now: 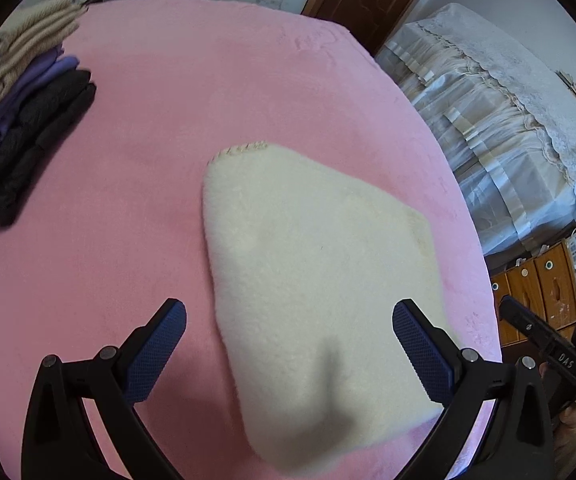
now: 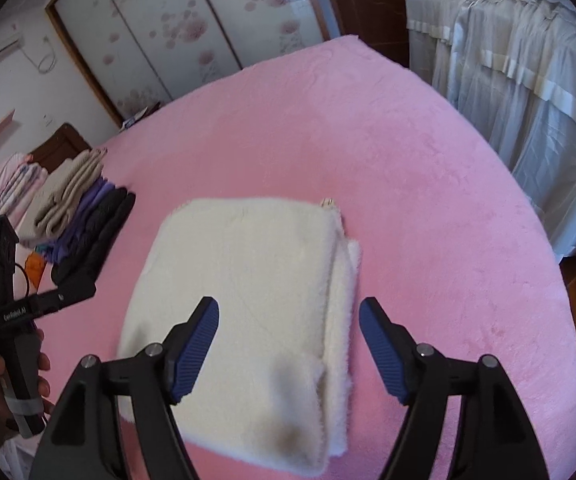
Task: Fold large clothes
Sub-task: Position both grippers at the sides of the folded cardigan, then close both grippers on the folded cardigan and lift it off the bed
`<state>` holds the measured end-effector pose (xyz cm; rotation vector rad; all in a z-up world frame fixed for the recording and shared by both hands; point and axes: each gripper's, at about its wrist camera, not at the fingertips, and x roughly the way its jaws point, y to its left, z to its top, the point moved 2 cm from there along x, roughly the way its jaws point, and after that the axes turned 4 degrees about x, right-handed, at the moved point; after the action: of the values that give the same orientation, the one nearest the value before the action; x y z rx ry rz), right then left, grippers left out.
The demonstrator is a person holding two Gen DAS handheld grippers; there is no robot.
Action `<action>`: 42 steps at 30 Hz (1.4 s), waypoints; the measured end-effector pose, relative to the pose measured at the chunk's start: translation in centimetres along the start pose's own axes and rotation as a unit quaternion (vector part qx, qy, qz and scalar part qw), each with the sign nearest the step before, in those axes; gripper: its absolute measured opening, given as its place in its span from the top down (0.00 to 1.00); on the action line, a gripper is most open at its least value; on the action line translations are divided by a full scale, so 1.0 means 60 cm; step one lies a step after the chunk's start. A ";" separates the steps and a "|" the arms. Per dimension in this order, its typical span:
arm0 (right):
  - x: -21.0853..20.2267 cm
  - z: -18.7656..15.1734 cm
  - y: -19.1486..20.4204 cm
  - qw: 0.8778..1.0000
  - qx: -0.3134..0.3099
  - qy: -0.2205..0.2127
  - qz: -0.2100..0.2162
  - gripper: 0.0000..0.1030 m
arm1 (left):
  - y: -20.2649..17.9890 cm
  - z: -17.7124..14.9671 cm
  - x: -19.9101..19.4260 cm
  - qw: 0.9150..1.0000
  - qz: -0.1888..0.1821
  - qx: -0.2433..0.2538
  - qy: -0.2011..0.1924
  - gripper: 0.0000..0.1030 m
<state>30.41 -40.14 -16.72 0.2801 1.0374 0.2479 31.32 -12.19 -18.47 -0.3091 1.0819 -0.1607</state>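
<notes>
A cream fleece garment (image 1: 311, 280) lies folded into a compact rectangle on the pink bed (image 1: 160, 168). In the right wrist view the garment (image 2: 244, 304) shows layered edges along its right side and a zipper pull at the far right corner. My left gripper (image 1: 288, 320) is open and empty, hovering above the garment's near end. My right gripper (image 2: 288, 320) is open and empty, just above the garment's near part. The right gripper's body shows at the right edge of the left wrist view (image 1: 555, 352); the left gripper's body shows at the left of the right wrist view (image 2: 12, 308).
A stack of folded clothes (image 1: 20, 120), beige, purple and black, sits on the bed's left side; it also shows in the right wrist view (image 2: 84, 216). A lace-covered bed or table (image 1: 507, 128) and wooden drawers (image 1: 543, 288) stand to the right. Wardrobe doors (image 2: 176, 32) lie beyond.
</notes>
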 end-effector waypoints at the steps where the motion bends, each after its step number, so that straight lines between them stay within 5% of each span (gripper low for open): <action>1: 0.010 -0.003 -0.002 1.000 -0.003 0.016 0.000 0.29 | 0.006 -0.003 0.007 1.000 -0.007 -0.009 0.010 0.00; 15: 0.155 -0.036 -0.085 0.985 0.071 0.142 0.065 0.26 | 0.051 -0.048 0.149 0.984 -0.116 -0.094 0.100 0.00; 22: 0.207 -0.035 -0.109 0.973 0.092 0.175 0.120 0.11 | 0.055 -0.059 0.197 0.980 -0.124 -0.091 0.126 0.00; 31: 0.257 -0.028 -0.112 0.946 0.116 0.216 0.212 0.09 | 0.063 -0.064 0.235 0.972 -0.162 -0.101 0.134 0.00; 42: 0.274 -0.026 -0.063 0.946 0.079 0.225 0.220 0.10 | 0.069 -0.067 0.273 0.952 -0.220 -0.123 0.173 0.00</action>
<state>37.31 -38.05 -32.05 0.6236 1.4434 0.6557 35.29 -13.49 -35.34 -0.7684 1.3720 -0.4941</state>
